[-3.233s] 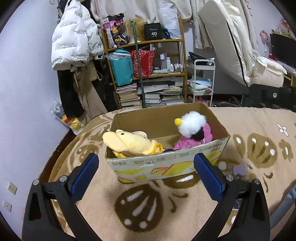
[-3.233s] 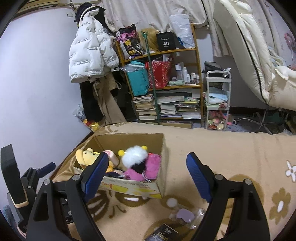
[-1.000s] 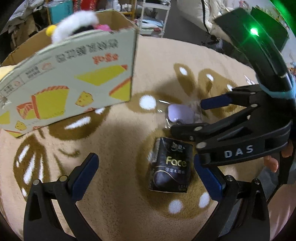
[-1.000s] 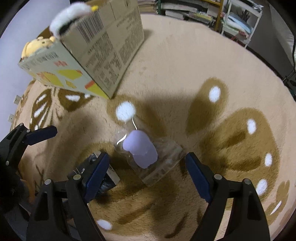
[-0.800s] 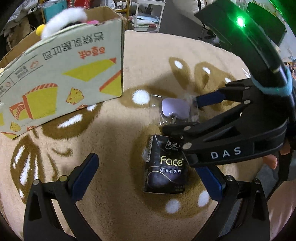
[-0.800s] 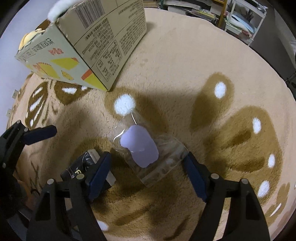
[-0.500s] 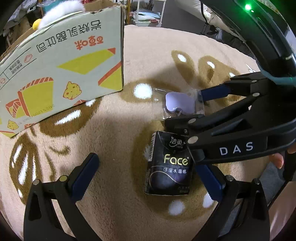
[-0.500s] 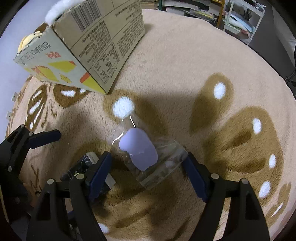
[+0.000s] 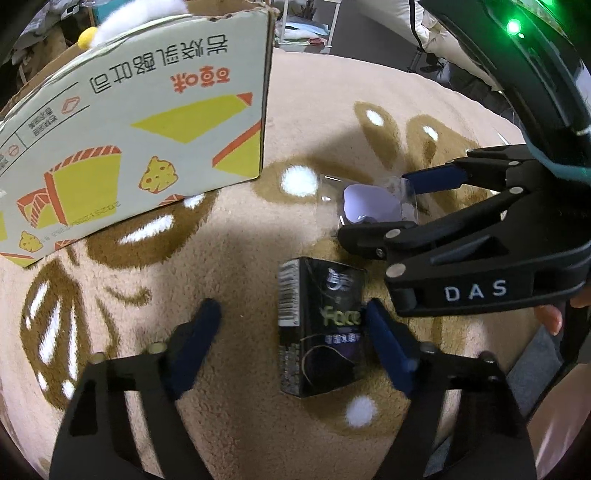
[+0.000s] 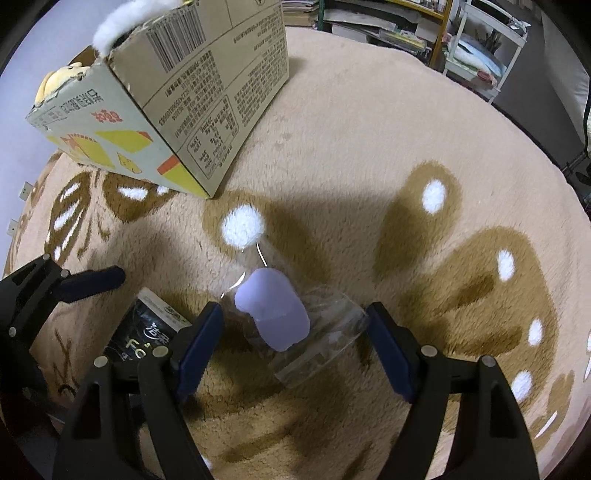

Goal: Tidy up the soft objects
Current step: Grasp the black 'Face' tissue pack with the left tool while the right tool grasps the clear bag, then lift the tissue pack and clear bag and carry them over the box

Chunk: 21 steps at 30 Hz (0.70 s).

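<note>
A black tissue pack (image 9: pixel 321 328) marked "Face" lies on the beige patterned blanket (image 9: pixel 229 251). My left gripper (image 9: pixel 291 334) points down over it with the jaws closing. The right pad touches the pack's edge and the left pad stands apart from it. Just beyond lies a lilac soft thing in a clear plastic bag (image 10: pixel 273 306). My right gripper (image 10: pixel 293 343) straddles that bag, open, with both pads off it. The right gripper (image 9: pixel 376 206) also shows in the left wrist view. A left finger (image 10: pixel 92 282) shows at the right wrist view's left edge.
A cardboard box (image 9: pixel 147 122) stands on the blanket to the left, with a white fluffy plush (image 9: pixel 140 14) and a yellow plush (image 10: pixel 59 81) poking over its rim. Shelves of books (image 10: pixel 369 22) and a white cart (image 10: pixel 476 55) stand beyond the blanket. A person's fingertips (image 9: pixel 550 317) hold the right gripper.
The left jaws have narrowed from wide open to close around the tissue pack, and the pack now sits between them. The right gripper has stayed over the bag.
</note>
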### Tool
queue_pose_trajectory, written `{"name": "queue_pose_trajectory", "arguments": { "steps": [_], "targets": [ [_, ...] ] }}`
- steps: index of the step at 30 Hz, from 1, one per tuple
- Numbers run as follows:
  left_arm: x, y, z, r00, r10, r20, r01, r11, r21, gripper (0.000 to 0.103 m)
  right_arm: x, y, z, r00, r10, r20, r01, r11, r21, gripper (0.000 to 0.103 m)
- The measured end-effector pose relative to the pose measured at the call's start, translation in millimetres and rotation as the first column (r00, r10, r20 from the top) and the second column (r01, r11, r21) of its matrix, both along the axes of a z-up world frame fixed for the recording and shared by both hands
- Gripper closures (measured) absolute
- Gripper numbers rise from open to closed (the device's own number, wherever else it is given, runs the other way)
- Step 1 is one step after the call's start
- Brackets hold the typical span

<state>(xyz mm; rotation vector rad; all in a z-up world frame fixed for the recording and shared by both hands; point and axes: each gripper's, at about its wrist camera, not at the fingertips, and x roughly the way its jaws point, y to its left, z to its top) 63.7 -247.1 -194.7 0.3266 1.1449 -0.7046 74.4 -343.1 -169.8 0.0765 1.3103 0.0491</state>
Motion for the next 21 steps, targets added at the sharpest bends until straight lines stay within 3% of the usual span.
{"name": "queue_pose_trajectory", "arguments": {
  "steps": [1, 2, 6, 10, 14, 21],
  "targets": [
    [0, 1, 0, 1.000, -0.008, -0.015, 0.008, 1.000, -0.007, 0.051, 1, 1, 1, 1.000, 0.001, 0.004, -0.001, 1.000, -0.009, 0.019],
    [0, 0, -1, 0.999, -0.017, -0.045, 0.016, 1.000, -0.010, 0.058, 2, 2, 0, 1.000, 0.003, 0.005, -0.003, 1.000, -0.019, 0.019],
    [-7, -1, -3, 0.999, -0.036, -0.006, 0.036, 0.999, 0.026, 0.065, 6, 12, -2, 1.000, 0.021, -0.005, -0.022, 0.999, -0.043, 0.021],
    [1, 6, -1, 0.999, -0.004, -0.047, 0.003, 1.000, -0.008, 0.079, 4, 16, -1, 1.000, 0.026, -0.008, -0.026, 0.998, -0.052, 0.025],
    [9, 17, 1, 0.998, 0.021, -0.065, -0.023, 0.999, -0.029, 0.083, -2, 12, 4, 1.000, 0.013, 0.009, -0.012, 0.999, -0.033, 0.035],
    [14, 33, 17, 0.999, 0.040, -0.022, -0.041, 0.998, -0.050, 0.083, -11, 0, 14, 0.999, -0.025, 0.023, 0.025, 1.000, 0.005, 0.051]
  ]
}}
